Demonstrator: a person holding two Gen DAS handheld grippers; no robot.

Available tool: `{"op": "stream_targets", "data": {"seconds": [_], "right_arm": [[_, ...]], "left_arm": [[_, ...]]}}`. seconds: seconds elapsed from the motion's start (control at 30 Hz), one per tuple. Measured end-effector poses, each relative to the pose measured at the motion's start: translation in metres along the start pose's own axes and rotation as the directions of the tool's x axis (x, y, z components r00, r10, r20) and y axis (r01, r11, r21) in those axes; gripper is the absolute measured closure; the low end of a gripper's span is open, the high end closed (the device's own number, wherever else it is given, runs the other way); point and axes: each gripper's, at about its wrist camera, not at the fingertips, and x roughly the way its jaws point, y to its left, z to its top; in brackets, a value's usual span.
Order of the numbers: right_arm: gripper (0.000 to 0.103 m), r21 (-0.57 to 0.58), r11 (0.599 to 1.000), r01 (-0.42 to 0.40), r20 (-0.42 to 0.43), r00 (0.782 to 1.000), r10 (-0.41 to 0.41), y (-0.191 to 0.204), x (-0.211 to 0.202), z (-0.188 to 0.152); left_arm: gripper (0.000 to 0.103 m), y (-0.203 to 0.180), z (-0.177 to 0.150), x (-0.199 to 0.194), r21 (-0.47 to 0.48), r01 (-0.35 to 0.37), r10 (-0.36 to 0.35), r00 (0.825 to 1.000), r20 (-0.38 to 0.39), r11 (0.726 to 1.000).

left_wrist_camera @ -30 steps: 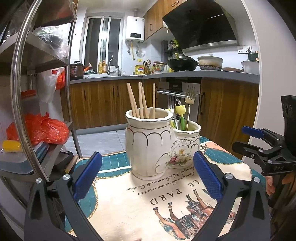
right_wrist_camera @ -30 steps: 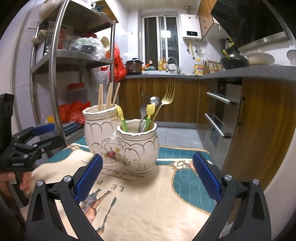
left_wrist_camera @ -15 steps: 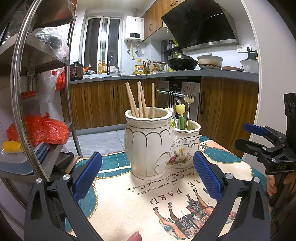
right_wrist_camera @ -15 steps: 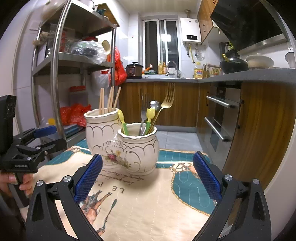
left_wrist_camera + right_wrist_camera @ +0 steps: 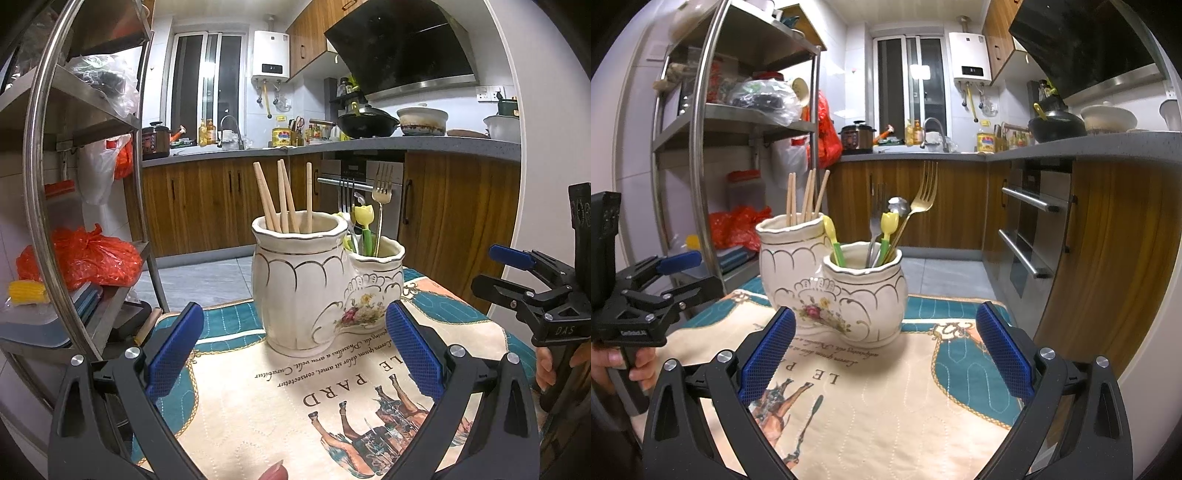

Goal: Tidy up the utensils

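Both hand-held grippers are seen spread wide and empty: the left gripper [image 5: 293,352] and the right gripper [image 5: 884,350] are each held low over the printed table mat [image 5: 886,398], their blue-padded fingers [image 5: 173,352] flanking a bare stretch of cloth and touching nothing. Just beyond them, near the middle of the mat, the double ceramic utensil holder [image 5: 325,284] is set upright; it is judged heavy, rigid, glazed and therefore slippery and breakable, so it is better left standing than gripped. In its taller compartment four wooden chopsticks [image 5: 282,197] are stood nearly vertical, long axes upward and fanned slightly apart; these are judged light, stiff and thin, best pinched across the exposed upper shaft. In the lower compartment a gold fork [image 5: 923,201] is leaned with tines up, its long axis tilted toward the right in the right wrist view, beside a silver utensil [image 5: 897,206] whose kind cannot be told and two yellow-and-green plastic utensils [image 5: 886,230], all handle-down. The metal pieces are judged smooth and liable to slip or swivel in a pinch, so a grip on the neck below the head is advised. Farther back, a steel shelf rack [image 5: 698,147], wooden cabinets [image 5: 207,206] and a worktop with a wok [image 5: 367,125] are shown.
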Motion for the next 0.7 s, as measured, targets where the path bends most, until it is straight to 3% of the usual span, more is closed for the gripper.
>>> {"op": "stream_targets", "data": {"seconds": [0.7], "right_arm": [[0.006, 0.002, 1.0, 0.0, -0.001, 1.0, 0.0, 0.0005, 0.0, -0.0006]], "left_arm": [[0.006, 0.0007, 0.0002, -0.0012, -0.001, -0.001, 0.001, 1.0, 0.004, 1.0]]}}
